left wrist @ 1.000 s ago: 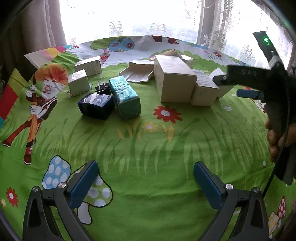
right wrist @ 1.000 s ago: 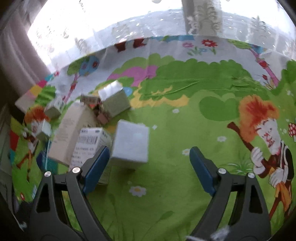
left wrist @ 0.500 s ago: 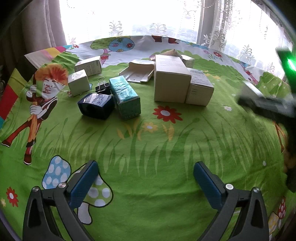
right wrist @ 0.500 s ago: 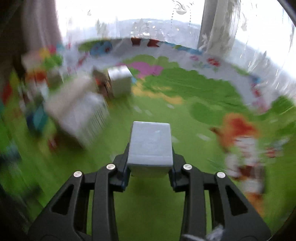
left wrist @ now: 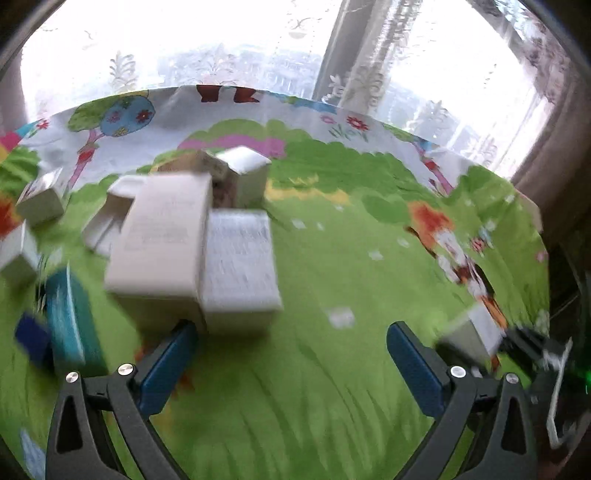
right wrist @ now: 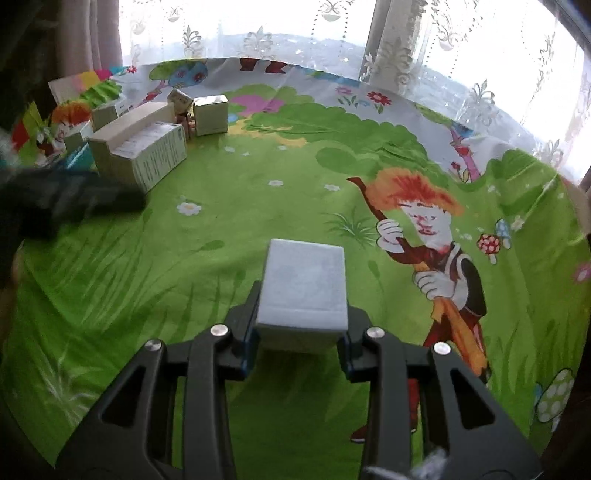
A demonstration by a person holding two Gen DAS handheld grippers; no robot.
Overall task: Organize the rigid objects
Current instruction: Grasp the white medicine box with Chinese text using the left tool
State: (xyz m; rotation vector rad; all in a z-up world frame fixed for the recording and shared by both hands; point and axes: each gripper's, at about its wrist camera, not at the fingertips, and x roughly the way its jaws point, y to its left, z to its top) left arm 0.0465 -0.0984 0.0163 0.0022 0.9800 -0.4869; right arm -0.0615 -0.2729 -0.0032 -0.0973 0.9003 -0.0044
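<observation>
A green cartoon tablecloth [right wrist: 295, 192] lies before lace curtains [right wrist: 258, 33]. The right gripper [right wrist: 301, 332], angled downward, clamps a white box [right wrist: 304, 284]; the left gripper [left wrist: 291, 354] gapes empty.

Roughly nine cardboard boxes [right wrist: 138, 155], blur permitting; two hand-held grippers [right wrist: 301, 345].
</observation>
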